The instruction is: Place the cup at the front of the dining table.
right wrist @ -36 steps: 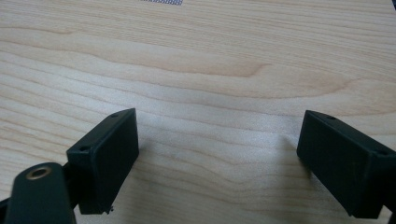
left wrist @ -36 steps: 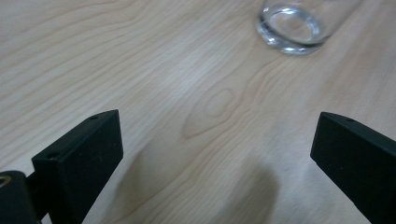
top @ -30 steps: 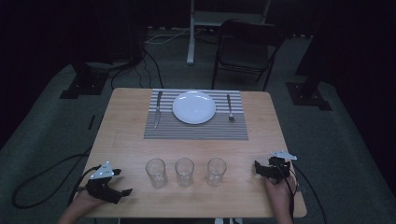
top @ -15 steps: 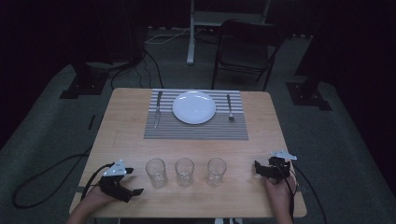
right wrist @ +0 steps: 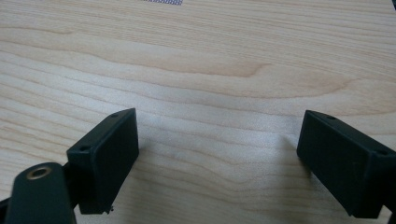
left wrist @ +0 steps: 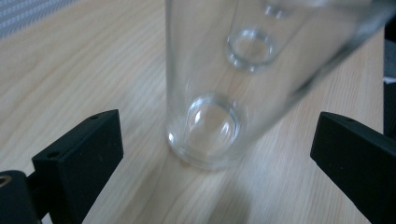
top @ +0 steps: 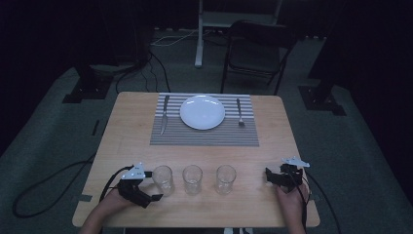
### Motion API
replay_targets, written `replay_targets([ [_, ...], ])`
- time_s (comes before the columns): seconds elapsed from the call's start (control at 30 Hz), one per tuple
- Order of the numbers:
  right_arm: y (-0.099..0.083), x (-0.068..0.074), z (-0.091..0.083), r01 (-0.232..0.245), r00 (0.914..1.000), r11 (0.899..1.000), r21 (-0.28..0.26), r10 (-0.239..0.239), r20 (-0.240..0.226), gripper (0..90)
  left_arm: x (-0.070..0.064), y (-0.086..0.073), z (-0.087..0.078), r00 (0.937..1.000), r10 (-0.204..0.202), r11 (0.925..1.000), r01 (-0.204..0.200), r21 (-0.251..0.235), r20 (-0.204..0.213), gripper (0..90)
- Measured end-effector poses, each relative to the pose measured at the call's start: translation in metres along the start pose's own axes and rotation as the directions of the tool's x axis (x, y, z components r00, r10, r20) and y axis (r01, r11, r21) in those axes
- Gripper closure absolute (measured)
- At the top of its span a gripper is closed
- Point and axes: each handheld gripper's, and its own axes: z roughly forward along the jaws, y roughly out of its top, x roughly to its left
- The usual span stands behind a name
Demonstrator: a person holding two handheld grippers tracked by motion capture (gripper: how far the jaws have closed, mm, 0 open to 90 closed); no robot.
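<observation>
Glassware, three clear tumblers in a row along the near edge of a wooden counter: left glass, middle glass, right glass, all upright and apart from one another. Place setting at the far side: striped mat bearing a white plate, knife to its left, fork to its right. Left gripper, jaws spread wide, sits level with the left glass; in the left gripper view the glass base stands between the two jaws but forward of them, touching neither. Right gripper, jaws likewise spread and holding nothing, rests low over bare wood, well apart from the right glass. Step in hand, as judged: grasp of the left glass. Advised handling: slide further forward until the jaws flank the glass wall, keep them level and centred low on the body, close gently, since smooth glass may slip or tip. Left hand lies low at the near edge, forearm angled in toward the row; right hand holds its tool pointing left.
</observation>
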Motion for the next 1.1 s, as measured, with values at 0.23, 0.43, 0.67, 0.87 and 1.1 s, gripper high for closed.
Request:
replay_targets([
  [0.23,0.000,0.000,0.000,0.000,1.0000,1.000,0.000,0.000,0.000,12.6,-0.001,0.007,0.003,0.9998,0.015,0.9992,-0.015,-0.037,0.008,5.2],
  [0.43,0.000,0.000,0.000,0.000,1.0000,1.000,0.000,0.000,0.000,12.6,-0.003,0.010,0.002,0.9997,0.023,0.9968,-0.023,-0.077,0.002,6.9],
  [0.67,0.000,0.000,0.000,0.000,1.0000,1.000,0.000,0.000,0.001,12.7,-0.005,0.016,0.007,0.9997,0.026,0.9944,-0.025,-0.103,0.002,8.5],
  [0.87,0.000,0.000,0.000,0.000,1.0000,1.000,0.000,0.000,0.001,12.7,-0.006,0.020,0.009,0.9995,0.031,0.9930,-0.030,-0.114,0.009,14.4],
  [1.1,0.000,0.000,0.000,0.000,1.0000,1.000,0.000,0.000,0.001,12.7,-0.008,0.021,0.010,0.9989,0.044,0.9916,-0.046,-0.121,-0.016,26.7],
])
